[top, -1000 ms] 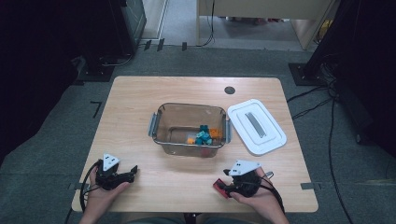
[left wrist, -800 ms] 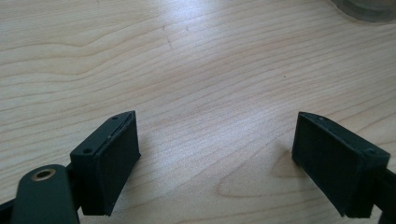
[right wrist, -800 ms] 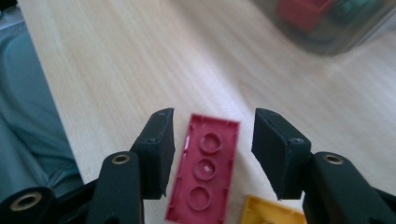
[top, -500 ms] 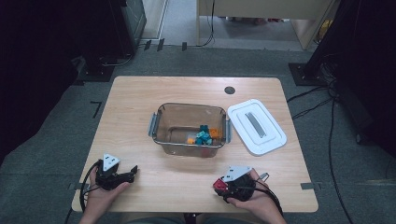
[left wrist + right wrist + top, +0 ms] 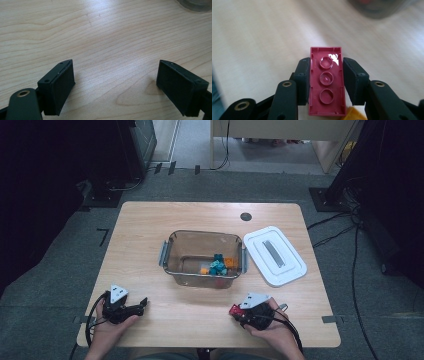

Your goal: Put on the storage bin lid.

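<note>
Right gripper view: jaws of right gripper [image 5: 325, 80] just closed onto red brick [image 5: 326, 82]; yellow piece [image 5: 353, 113] beneath; left gripper [image 5: 115, 87] jaws open over bare counter [image 5: 105, 37]; clear bin [image 5: 204, 257] and white lid [image 5: 275, 255] well beyond.

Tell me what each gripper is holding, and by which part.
The right gripper has just closed on a dark red toy brick, clamping its two long sides, hollow underside facing the camera. The left gripper stands open over bare table, holding nothing.

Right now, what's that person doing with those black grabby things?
A person at a table holds a gripper in each hand. The right gripper has just been closing on a red brick, which sits upside down between its jaws. The left gripper rests open with nothing in it. A clear bin with a few small bricks stands in the middle, its white lid lying beside it.
</note>
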Motion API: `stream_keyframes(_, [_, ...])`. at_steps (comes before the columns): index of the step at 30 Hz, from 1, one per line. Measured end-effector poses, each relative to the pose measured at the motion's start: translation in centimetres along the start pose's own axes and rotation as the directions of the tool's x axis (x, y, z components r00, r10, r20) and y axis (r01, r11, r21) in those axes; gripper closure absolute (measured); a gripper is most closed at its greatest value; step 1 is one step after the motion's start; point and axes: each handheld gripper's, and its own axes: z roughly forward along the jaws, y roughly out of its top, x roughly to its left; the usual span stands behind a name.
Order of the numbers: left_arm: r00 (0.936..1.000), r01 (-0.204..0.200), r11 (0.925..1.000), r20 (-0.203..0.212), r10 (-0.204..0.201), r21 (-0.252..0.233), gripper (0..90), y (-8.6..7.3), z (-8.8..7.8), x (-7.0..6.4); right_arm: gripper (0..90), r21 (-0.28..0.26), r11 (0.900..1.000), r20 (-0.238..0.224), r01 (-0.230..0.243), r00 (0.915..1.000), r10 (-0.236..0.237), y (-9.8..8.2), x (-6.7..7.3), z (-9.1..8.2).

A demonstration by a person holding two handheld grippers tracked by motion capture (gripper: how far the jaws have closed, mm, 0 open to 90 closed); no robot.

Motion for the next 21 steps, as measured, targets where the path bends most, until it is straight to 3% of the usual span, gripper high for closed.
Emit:
stream_keyframes(3, [1.0, 0.0, 1.0, 0.0, 0.0, 0.0, 14.6, 0.0, 0.0, 0.0, 58.5, -0.033, 0.998, 0.053, -0.052, 0.9971, 0.054, -0.1, -1.1, 0.2])
stream_keyframes(5, [1.0, 0.0, 1.0, 0.0, 0.0, 0.0, 14.6, 0.0, 0.0, 0.0, 52.2, -0.039, 0.996, 0.088, -0.081, 0.9925, 0.084, -0.3, -1.6, 0.3])
stream_keyframes(10, [1.0, 0.0, 1.0, 0.0, 0.0, 0.0, 14.7, 0.0, 0.0, 0.0, 48.7, -0.034, 0.995, 0.092, -0.095, 0.9909, 0.098, -0.8, -1.4, 0.0])
stream_keyframes(13, [1.0, 0.0, 1.0, 0.0, 0.0, 0.0, 14.7, 0.0, 0.0, 0.0, 52.6, -0.025, 0.997, 0.094, -0.079, 0.9922, 0.081, -1.0, -1.3, -0.1])
stream_keyframes(16, [1.0, 0.0, 1.0, 0.0, 0.0, 0.0, 14.7, 0.0, 0.0, 0.0, 59.7, -0.025, 0.995, 0.097, -0.092, 0.9909, 0.094, -1.1, -1.5, -0.2])
stream_keyframes(21, [1.0, -0.001, 1.0, 0.001, 0.001, 0.0, 14.6, 0.0, 0.0, 0.0, 60.2, -0.024, 0.992, 0.09, -0.125, 0.9878, 0.127, -1.1, -2.2, -0.4])
